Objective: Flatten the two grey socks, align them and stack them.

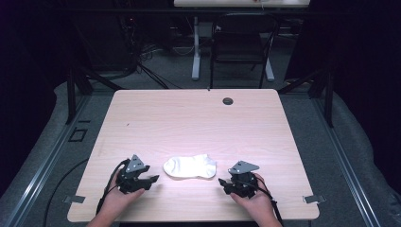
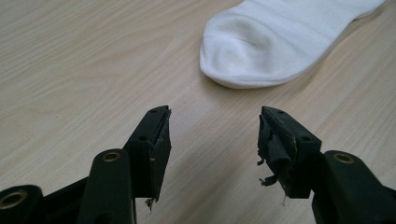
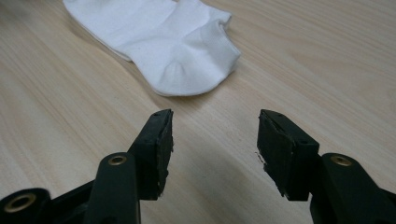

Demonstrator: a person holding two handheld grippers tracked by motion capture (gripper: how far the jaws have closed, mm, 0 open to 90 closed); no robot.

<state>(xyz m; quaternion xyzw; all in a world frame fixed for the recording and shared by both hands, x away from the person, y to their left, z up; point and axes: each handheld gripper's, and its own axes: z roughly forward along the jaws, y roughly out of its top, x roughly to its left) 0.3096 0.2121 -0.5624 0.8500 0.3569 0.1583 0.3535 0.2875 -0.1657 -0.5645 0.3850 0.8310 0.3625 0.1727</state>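
Sock (image 1: 190, 167) lies flat on the table (image 1: 189, 118) between left gripper (image 1: 143, 182) and right gripper (image 1: 234, 185), just ahead of each one's parted, empty jaws, apparently flanked for pinching both ends.

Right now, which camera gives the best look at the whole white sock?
The high view: it shows the whole sock lying flat on the table between the two grippers. The left gripper view shows the rounded toe end up close, cropped at the frame edge; the right gripper view shows the heel and cuff end, also cropped.
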